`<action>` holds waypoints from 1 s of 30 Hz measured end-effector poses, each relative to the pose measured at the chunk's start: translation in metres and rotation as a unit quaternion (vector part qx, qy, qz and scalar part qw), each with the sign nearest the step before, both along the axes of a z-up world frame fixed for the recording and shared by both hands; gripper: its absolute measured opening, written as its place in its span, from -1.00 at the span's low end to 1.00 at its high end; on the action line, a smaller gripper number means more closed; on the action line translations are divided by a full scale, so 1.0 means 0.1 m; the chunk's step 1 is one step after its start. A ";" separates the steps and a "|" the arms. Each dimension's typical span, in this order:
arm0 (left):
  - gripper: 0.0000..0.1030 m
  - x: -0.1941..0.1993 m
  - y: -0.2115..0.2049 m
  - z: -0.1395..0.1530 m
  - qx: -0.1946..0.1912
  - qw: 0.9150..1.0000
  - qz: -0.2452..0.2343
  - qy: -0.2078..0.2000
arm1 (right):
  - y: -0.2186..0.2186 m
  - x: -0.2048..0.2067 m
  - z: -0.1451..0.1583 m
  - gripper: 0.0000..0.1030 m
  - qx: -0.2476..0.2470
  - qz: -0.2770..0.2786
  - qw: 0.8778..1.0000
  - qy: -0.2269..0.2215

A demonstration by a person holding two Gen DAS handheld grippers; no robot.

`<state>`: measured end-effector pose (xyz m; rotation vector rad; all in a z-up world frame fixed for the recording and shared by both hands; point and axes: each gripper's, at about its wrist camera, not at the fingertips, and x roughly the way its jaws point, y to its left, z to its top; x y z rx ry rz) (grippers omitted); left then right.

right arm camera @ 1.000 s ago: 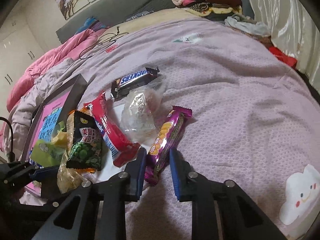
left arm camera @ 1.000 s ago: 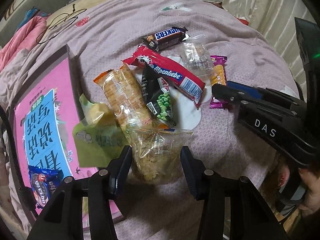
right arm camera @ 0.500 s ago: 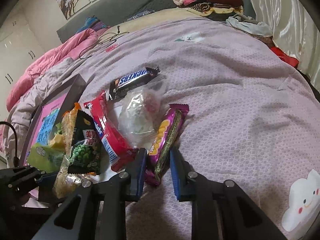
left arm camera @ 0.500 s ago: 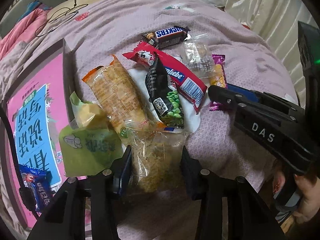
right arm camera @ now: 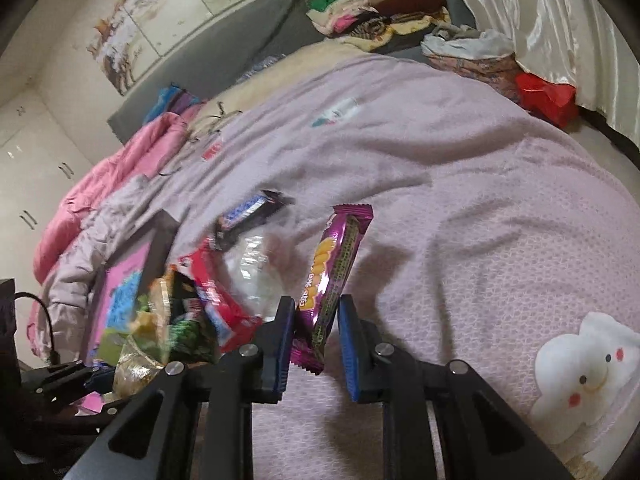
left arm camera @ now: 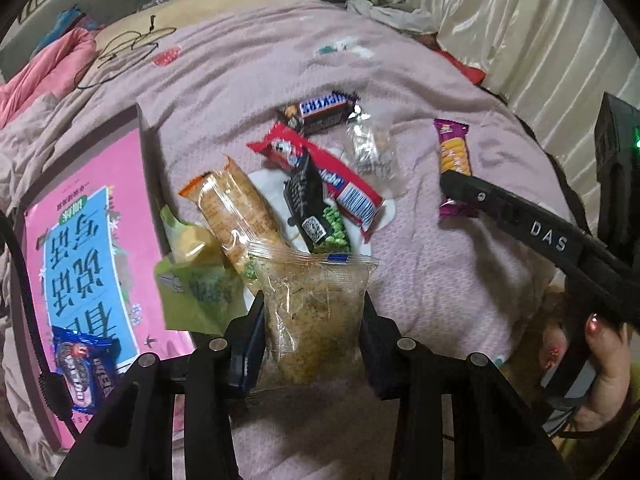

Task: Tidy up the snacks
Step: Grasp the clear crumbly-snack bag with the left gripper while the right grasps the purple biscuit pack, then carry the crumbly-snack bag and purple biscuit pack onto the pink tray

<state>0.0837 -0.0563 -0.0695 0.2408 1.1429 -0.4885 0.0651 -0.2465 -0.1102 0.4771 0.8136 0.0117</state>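
Observation:
My left gripper (left arm camera: 312,316) is shut on a clear zip bag of crumbly yellow snack (left arm camera: 314,312), lifted a little off the bed. My right gripper (right arm camera: 316,328) is shut on a purple biscuit packet (right arm camera: 334,280) and holds it up off the blanket; the packet also shows in the left wrist view (left arm camera: 454,164). Between them lies a pile: a Snickers bar (left arm camera: 320,110), a red Alpenliebe packet (left arm camera: 320,176), a black green-pea packet (left arm camera: 316,212), an orange cracker packet (left arm camera: 236,212), a clear wrapper (left arm camera: 370,152) and green packets (left arm camera: 196,284).
A pink box (left arm camera: 84,240) lies at the left with a blue Oreo packet (left arm camera: 84,372) on it. The lilac blanket (right arm camera: 480,208) stretches right and far. Folded clothes (right arm camera: 372,12) and a curtain (right arm camera: 540,20) are at the back.
My left gripper closed on the zip bag and raised it. My right gripper lifted the purple packet off the blanket and moved it right, away from the pile.

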 end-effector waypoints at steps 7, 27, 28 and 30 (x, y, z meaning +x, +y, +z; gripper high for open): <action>-0.18 -0.07 0.10 0.26 -0.013 1.000 0.006 -0.026 | 0.18 -0.08 0.22 -0.57 -0.005 0.033 0.998 -0.048; -0.17 -0.10 0.82 0.67 -0.036 0.994 0.070 -0.070 | 1.21 -0.25 0.68 -0.64 -0.025 0.151 0.982 -0.106; -0.17 -0.10 0.85 0.67 -0.037 0.994 0.073 -0.070 | 1.26 -0.25 0.68 -0.64 -0.029 0.156 0.982 -0.107; -0.17 -0.08 0.95 0.67 -0.038 0.993 0.082 -0.070 | 1.37 -0.21 0.68 -0.64 -0.039 0.169 0.979 -0.103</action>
